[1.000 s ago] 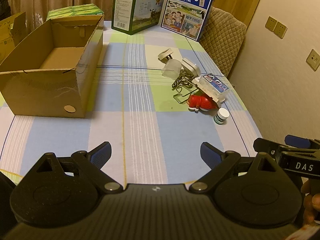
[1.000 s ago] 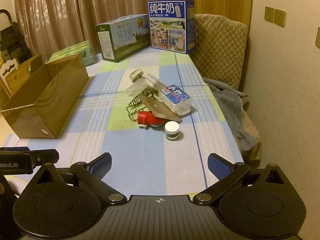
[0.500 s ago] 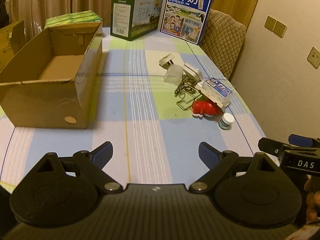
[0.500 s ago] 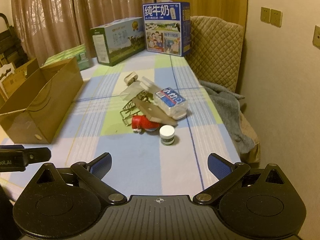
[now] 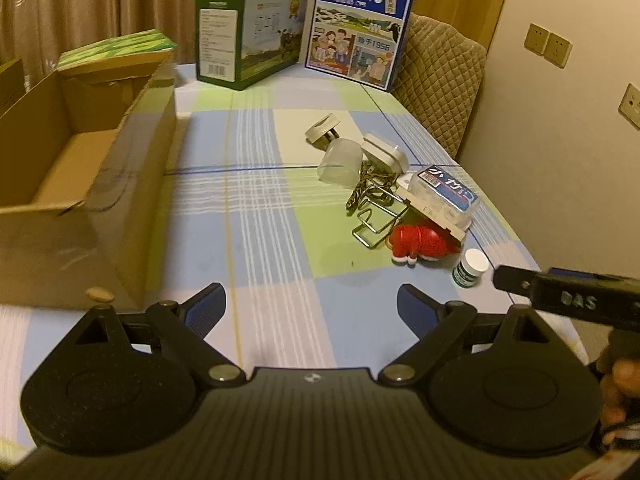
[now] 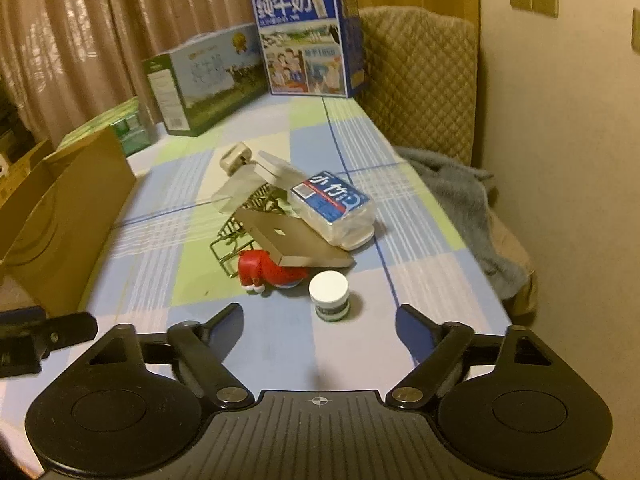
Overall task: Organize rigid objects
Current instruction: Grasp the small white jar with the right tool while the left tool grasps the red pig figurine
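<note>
Rigid objects lie in 1 heap on the right half of the table [image 5: 280, 280], and a big open cardboard box [image 5: 80, 184] stands on the left half, well apart from the heap; I judge it is the place where the things should go. Going from large to small in the heap: a clear plastic box with a blue label [image 6: 334, 210] rests tilted on a flat beige board [image 6: 292, 242], and the board leans on a red toy figure [image 6: 266, 272]. Beside these lies a wire rack [image 6: 236, 246]. A small white-capped jar [image 6: 329, 296] stands upright and alone at the near edge of the heap, just beside the red toy.

The coming move turns on this jar. It lies straight ahead of the right gripper [image 6: 319, 322], a little beyond its fingertips and almost on its middle line, with its long axis vertical. The right jaws are closing from wide, and nothing is between them yet. The left gripper [image 5: 312, 304] has its jaws wide and empty; for it the jar [image 5: 471, 267] lies off to the right, so the right hand is the nearer 1.
</note>
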A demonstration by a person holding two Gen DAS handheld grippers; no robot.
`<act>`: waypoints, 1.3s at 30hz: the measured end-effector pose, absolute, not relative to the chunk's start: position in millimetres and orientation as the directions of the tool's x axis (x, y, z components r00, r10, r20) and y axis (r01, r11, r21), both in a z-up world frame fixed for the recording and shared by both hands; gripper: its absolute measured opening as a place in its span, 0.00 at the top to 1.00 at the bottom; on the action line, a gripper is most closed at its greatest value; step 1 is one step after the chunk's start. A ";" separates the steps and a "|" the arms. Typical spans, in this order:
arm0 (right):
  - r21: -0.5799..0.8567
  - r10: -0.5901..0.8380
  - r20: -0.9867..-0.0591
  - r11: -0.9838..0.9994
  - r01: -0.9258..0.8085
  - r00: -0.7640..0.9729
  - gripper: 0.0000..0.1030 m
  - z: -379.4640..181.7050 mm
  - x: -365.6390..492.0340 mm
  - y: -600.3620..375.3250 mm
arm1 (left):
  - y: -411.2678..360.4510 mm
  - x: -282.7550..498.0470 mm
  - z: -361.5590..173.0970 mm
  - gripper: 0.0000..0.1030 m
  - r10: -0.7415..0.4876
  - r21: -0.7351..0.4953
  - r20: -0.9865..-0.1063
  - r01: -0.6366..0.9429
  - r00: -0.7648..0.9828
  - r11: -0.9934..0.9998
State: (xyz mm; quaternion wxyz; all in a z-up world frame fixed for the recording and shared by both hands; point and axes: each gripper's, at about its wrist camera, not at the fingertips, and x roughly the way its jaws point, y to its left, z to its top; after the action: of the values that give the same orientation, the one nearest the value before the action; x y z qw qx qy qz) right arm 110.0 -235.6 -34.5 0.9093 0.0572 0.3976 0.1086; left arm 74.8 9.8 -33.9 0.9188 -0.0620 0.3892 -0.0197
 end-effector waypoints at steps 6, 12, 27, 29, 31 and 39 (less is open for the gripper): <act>0.168 0.212 -0.754 0.977 -0.130 0.622 0.42 -67.6 144.7 -228.2 | 11.8 93.4 -50.7 0.12 -0.102 -0.143 -0.722 -0.003 0.684 0.990; 0.136 0.192 -0.766 0.981 -0.136 0.614 0.55 -87.7 162.8 -218.4 | 17.0 103.6 -64.4 0.12 -0.127 -0.172 -0.730 -0.001 0.671 0.985; 0.150 0.316 -0.718 0.941 -0.305 0.620 0.73 -96.2 169.0 -193.0 | 32.0 105.6 -72.5 0.13 -0.165 -0.209 -0.714 0.018 0.680 0.978; 0.173 0.370 -0.712 0.916 -0.361 0.597 0.73 -95.6 163.3 -185.6 | 33.1 106.7 -72.9 0.13 -0.171 -0.208 -0.711 0.029 0.682 0.978; 0.191 0.385 -0.707 0.912 -0.364 0.593 0.73 -93.9 160.3 -184.7 | 33.0 107.8 -73.9 0.13 -0.183 -0.205 -0.702 0.050 0.688 0.977; 0.191 0.269 -0.721 0.963 -0.190 0.638 0.73 -87.2 158.8 -213.6 | 11.3 133.6 -84.6 0.12 -0.330 -0.169 -0.645 0.292 0.690 0.941</act>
State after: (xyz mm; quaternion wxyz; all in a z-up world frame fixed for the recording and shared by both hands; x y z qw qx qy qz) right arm 158.8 -213.6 -87.2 0.9038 0.0487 0.4058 0.1270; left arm 133.6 11.3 -84.6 0.9188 -0.0265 0.3557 -0.1692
